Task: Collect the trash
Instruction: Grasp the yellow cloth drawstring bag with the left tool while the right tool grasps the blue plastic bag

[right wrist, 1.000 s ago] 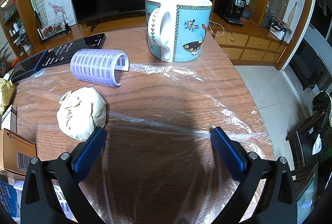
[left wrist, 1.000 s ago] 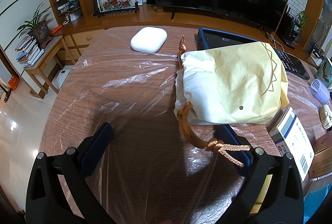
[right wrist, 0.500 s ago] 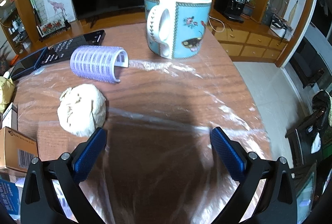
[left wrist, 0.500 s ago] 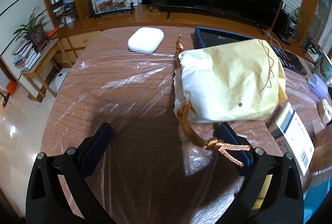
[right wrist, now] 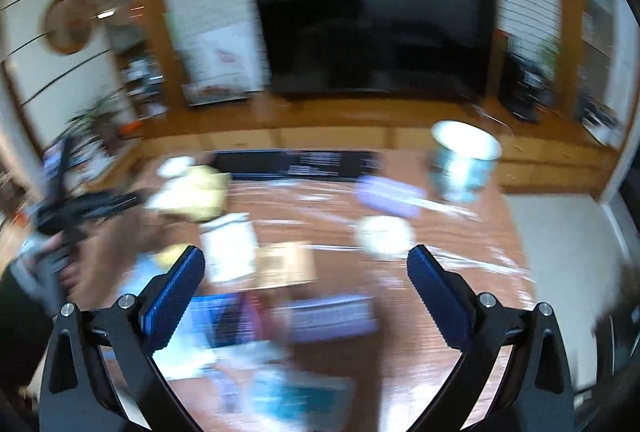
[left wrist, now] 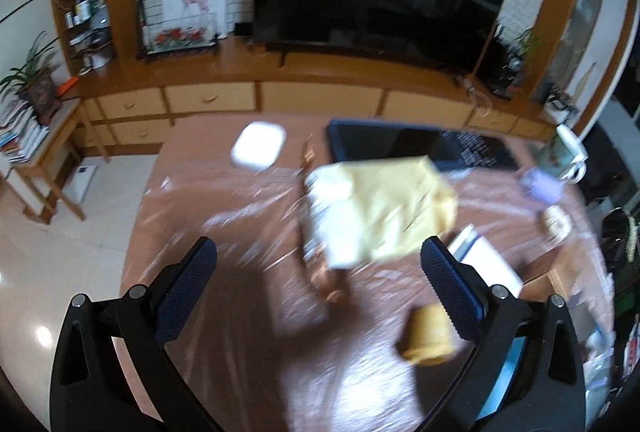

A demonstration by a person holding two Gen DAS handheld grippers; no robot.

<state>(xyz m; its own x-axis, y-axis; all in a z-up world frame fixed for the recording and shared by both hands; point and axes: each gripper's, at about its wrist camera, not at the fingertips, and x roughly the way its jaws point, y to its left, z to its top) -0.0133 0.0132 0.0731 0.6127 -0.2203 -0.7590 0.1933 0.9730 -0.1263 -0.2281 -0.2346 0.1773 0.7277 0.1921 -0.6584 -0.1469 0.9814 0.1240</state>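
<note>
Both views are blurred by motion. A crumpled white paper ball [right wrist: 384,236] lies on the plastic-covered wooden table [right wrist: 460,296], beyond and slightly left of my right gripper's right finger; it also shows small at the far right as the paper ball [left wrist: 556,226]. My right gripper [right wrist: 306,272] hangs open and empty above the table. My left gripper [left wrist: 318,272] is open and empty too, held high over the table, with a pale yellow drawstring bag [left wrist: 380,216] beyond its fingers. A small yellow cup-like object [left wrist: 428,338] sits by its right finger.
A blue mug [right wrist: 464,164], purple hair roller [right wrist: 390,196], white box [right wrist: 230,248], cardboard box [right wrist: 284,264] and blue packages [right wrist: 332,316] crowd the table. A white case [left wrist: 258,151] and dark tablet [left wrist: 392,148] lie at the back. A hand [right wrist: 108,256] holds the other gripper at left.
Both grippers have lifted and drawn back from the table, so much more of the room and tabletop shows. Both stay open. The objects lie where they were.
</note>
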